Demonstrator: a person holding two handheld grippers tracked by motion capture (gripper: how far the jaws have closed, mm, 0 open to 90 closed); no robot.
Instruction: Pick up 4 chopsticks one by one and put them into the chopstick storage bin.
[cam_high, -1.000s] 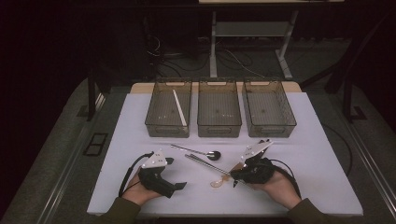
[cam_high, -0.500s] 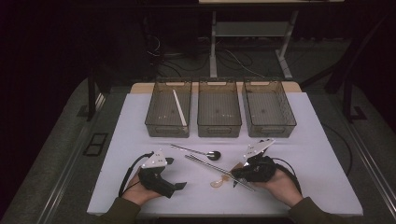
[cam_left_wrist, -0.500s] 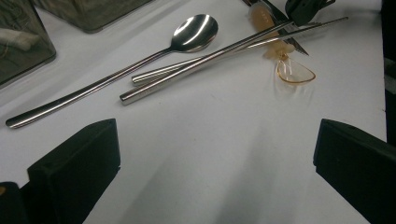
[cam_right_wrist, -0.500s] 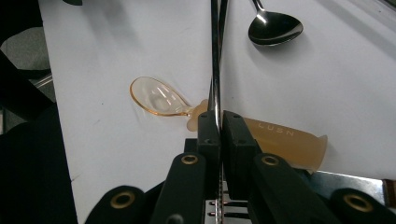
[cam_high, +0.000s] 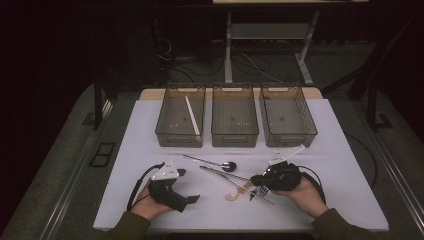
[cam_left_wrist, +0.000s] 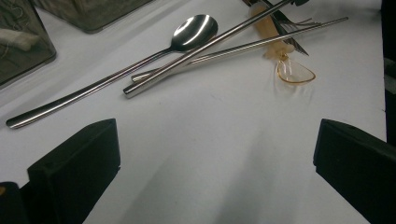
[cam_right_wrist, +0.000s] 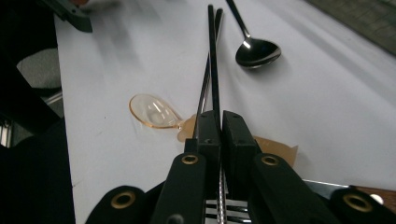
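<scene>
The chopstick (cam_right_wrist: 214, 60) is pinched between the right gripper's (cam_right_wrist: 220, 122) jaws, running straight out ahead of them, with a second chopstick (cam_right_wrist: 204, 84) right alongside it. A clear amber spoon (cam_right_wrist: 152, 111) lies just left of the jaws, a metal spoon (cam_right_wrist: 257, 50) further ahead to the right. The left gripper (cam_high: 172, 189) has its jaws spread wide over bare tabletop (cam_left_wrist: 210, 154), cutlery well ahead of them.
</scene>
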